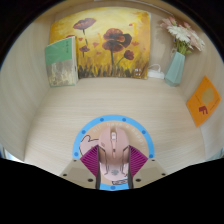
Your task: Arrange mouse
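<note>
A beige-pink mouse (113,148) lies lengthwise between my fingers, over a round mouse mat (88,130) with a blue rim on the pale wooden desk (60,120). My gripper (113,162) is shut on the mouse. The left magenta pad (92,158) and the right one (134,158) press on its two sides. The mouse's rear end is hidden low between the fingers. I cannot tell whether the mouse rests on the mat or is held just above it.
A flower painting (100,45) leans on the back wall. A green book (62,60) stands to its left, with a small white cup (155,72) and a teal vase of flowers (177,62) to its right. An orange card (203,100) lies at the right.
</note>
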{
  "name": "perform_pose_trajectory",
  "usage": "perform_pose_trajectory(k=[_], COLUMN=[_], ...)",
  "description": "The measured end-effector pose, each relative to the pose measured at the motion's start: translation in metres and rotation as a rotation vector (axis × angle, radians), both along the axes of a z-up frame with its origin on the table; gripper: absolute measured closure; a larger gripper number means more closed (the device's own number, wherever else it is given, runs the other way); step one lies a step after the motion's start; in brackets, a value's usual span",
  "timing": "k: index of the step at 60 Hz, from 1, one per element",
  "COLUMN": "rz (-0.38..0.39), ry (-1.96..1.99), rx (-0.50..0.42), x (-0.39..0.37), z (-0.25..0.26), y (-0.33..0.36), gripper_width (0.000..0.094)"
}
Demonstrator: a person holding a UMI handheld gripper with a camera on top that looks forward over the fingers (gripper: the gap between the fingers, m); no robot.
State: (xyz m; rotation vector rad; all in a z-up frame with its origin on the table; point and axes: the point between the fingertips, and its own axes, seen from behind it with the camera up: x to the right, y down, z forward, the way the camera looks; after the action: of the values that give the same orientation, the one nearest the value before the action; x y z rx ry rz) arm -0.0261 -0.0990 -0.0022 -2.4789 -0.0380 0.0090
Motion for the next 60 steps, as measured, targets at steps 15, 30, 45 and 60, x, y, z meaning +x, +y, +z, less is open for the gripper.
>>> perform_pose_trajectory(k=[15, 30, 45, 60], rz=[-0.017, -0.057, -0.033, -0.026], ry=[-0.010, 0.017, 0.059, 0.070], rx=[-0.016, -0.012, 0.180, 0.311], x=[0.003, 0.010, 0.013, 0.019], z=[-0.012, 0.017, 0.145, 0.220], y=[-0.001, -0.005, -0.031, -0.099], gripper_width=[0.0518, 0.0104, 0.0102, 0.0117])
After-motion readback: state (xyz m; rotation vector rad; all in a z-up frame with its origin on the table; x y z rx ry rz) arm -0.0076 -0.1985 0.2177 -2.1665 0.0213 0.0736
